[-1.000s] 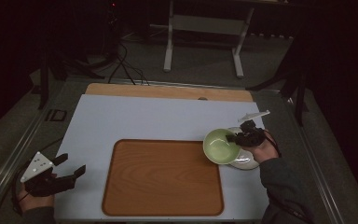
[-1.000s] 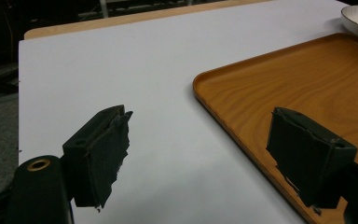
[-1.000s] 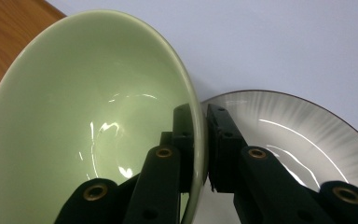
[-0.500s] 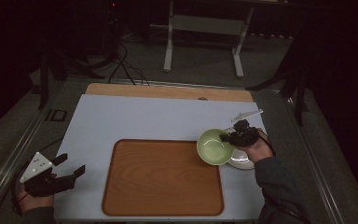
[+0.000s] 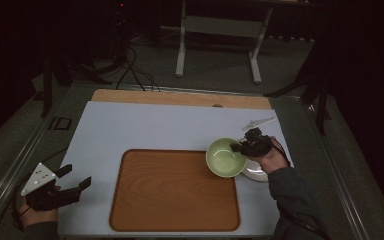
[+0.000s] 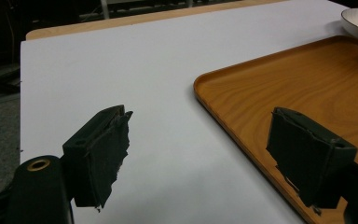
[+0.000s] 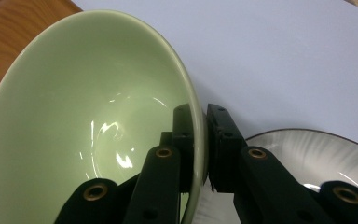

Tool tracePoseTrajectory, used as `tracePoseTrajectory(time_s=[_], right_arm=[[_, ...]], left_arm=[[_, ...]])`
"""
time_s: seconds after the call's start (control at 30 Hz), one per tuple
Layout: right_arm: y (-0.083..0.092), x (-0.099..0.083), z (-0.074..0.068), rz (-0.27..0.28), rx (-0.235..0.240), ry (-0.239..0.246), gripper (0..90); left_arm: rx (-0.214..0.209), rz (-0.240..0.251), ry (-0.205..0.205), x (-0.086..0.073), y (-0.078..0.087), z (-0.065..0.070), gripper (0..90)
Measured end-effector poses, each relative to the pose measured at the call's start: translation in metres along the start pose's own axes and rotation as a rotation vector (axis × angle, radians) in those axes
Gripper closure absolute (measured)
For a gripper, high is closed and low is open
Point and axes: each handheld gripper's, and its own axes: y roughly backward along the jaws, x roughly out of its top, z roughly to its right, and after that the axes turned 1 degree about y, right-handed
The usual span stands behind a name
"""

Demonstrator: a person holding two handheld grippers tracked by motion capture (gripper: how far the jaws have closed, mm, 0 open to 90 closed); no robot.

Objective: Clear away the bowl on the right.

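From the high view, I am holding the green bowl [image 5: 225, 157] with my right gripper [image 5: 243, 146], its jaws pinching the rim nearest the white plate [image 5: 256, 173]. The bowl is hanging over the right edge of the wooden tray [image 5: 174, 190] on the counter [image 5: 145, 127]. My left gripper [image 5: 70, 186] is idling at the counter's near left corner.

In the left gripper view, its jaws are standing wide with nothing between them.

In the right gripper view, the jaws are clamping the bowl's wall, one inside and one outside, the bowl tilting above the plate.

I judge the lift done; setting the bowl on the tray is what remains.
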Motion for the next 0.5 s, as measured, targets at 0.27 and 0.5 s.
tracePoseTrajectory(time_s=[0.27, 0.5], right_arm=[[-0.005, 0.005, -0.007, 0.006, 0.023, 0.011, 83.0], [-0.010, 0.011, -0.013, 0.006, 0.035, 0.024, 83.0]], left_arm=[[0.001, 0.000, -0.001, 0.000, 0.000, 0.000, 20.2], [0.002, 0.004, 0.000, 0.000, 0.000, 0.000, 20.2]])
